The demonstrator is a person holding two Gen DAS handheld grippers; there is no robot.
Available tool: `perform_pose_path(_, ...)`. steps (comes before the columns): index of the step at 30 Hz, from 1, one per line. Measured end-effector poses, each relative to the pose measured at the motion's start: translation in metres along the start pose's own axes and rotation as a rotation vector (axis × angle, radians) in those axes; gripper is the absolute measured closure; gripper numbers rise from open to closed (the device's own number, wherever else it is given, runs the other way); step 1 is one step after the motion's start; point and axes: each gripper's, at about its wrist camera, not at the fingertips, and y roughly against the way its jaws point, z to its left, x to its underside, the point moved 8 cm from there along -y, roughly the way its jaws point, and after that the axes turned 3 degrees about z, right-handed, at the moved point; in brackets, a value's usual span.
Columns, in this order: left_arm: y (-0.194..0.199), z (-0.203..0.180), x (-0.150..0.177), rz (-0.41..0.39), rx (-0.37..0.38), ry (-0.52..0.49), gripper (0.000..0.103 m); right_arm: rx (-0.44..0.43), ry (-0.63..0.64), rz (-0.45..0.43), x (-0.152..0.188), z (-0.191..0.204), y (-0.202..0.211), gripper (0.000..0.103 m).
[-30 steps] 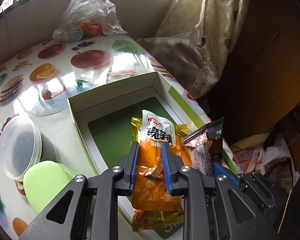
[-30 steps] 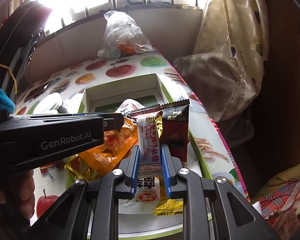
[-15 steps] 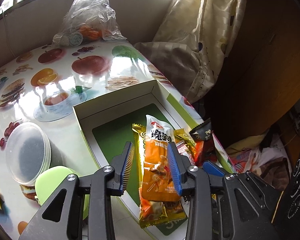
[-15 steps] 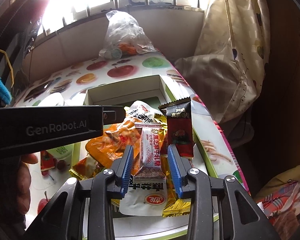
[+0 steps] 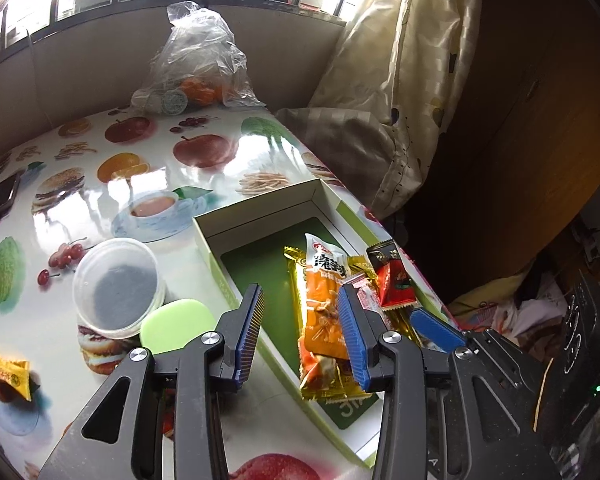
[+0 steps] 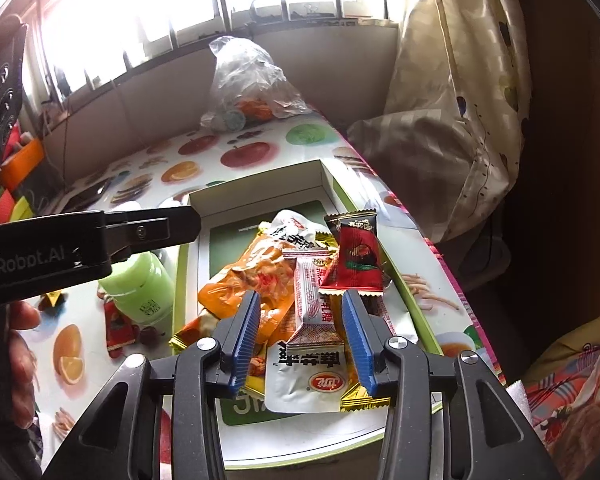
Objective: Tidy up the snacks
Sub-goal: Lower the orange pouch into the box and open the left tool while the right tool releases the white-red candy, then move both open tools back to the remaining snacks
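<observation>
Jaws: we are holding both grippers with jaws spread, gripping nothing; the left gripper (image 5: pixel 298 334) and the right gripper (image 6: pixel 304 338) are hovering over the near end of the box (image 5: pixel 260 206).
Snacks in box: we are seeing the orange packet (image 5: pixel 320 300), the white nougat bar (image 6: pixel 314 300) and the red packet (image 6: pixel 356 262) lying in a loose heap inside the box.
Stray snack: a small yellow candy (image 5: pixel 10 372) is sitting on the table (image 5: pixel 140 172), well left of the box (outside it, beyond the clear lid (image 5: pixel 116 284)).
Key relation: we are judging the left gripper nearer to that candy; it lies to the left of its jaws.
Pose: both grippers are pointing forward and downward along the box's long axis.
</observation>
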Motion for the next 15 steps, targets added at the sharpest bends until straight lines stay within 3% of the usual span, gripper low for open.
perform_pose_path(2,0.013,0.007,0.002,-0.022,-0.014,0.005,0.052,-0.013,0.001,-0.014,-0.002,0.006,0.006,0.061)
perform_pose_path(15,0.072,0.083,0.021,-0.105,-0.108,0.145,0.051,-0.083,0.058,-0.036,-0.006,0.058,0.021,0.061)
